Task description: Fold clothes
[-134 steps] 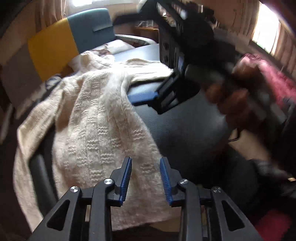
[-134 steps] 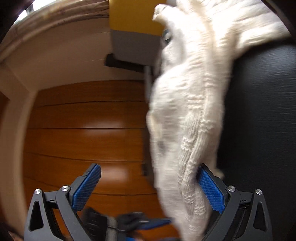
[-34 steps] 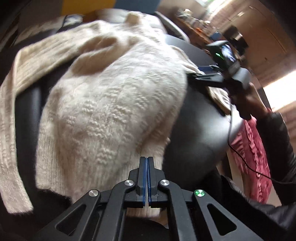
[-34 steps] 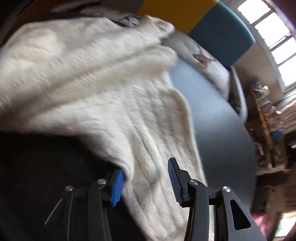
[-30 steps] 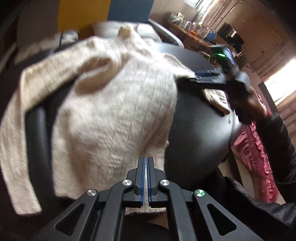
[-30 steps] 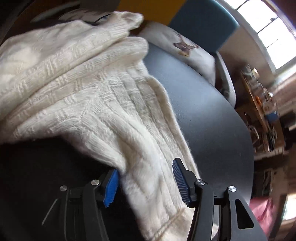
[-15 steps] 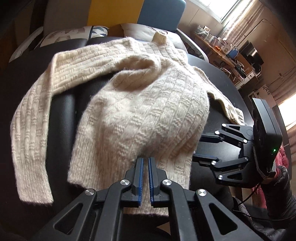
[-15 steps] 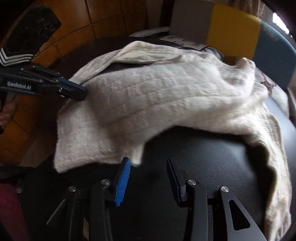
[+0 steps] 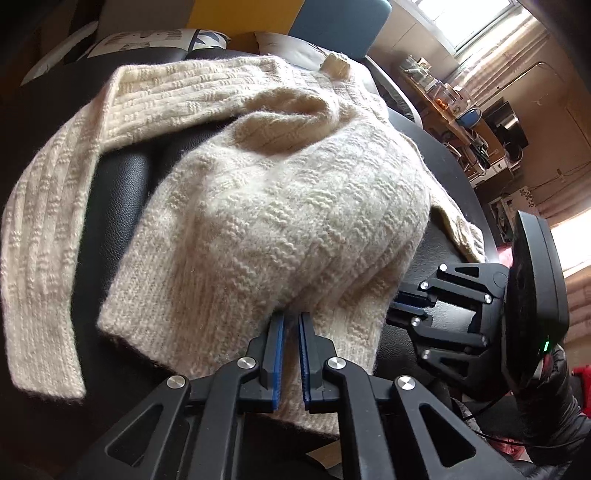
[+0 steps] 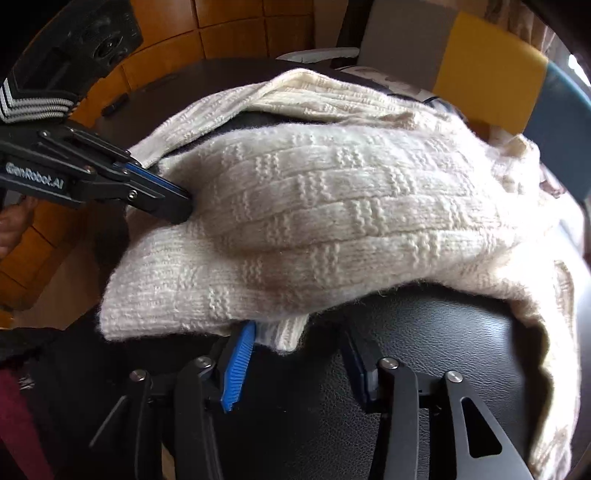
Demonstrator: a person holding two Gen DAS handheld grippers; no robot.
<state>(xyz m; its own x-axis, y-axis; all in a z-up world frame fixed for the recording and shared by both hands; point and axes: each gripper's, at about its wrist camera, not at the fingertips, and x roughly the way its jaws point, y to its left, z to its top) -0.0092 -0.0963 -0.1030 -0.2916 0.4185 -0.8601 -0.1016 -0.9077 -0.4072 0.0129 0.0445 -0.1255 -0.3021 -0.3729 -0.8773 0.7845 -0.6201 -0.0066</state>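
Note:
A cream knit sweater (image 9: 280,206) lies bunched on a black leather surface (image 9: 110,192). My left gripper (image 9: 291,317) sits at the near hem. Its jaws are opening by a narrow gap, and a creased fold of the knit still runs in between the pads. The right wrist view shows the left gripper (image 10: 183,210) dug into the hem of the sweater (image 10: 332,206). My right gripper (image 10: 297,332) is closing around a lower hem corner. Its blue left pad (image 10: 238,365) touches the knit while the other stands apart. From the left wrist, the right gripper (image 9: 395,306) is at the hem's right side.
One sleeve (image 9: 44,229) trails off to the left over the leather. A chair with grey, yellow and blue panels (image 10: 480,74) and cushions (image 9: 147,40) stand behind. Wood floor (image 10: 229,33) is beyond the edge. A cluttered shelf (image 9: 443,99) is at the far right.
My right gripper swung from the far right sleeve to the near hem beside the left gripper, and its jaws narrowed. The left gripper's pads parted slightly while it sank toward the hem.

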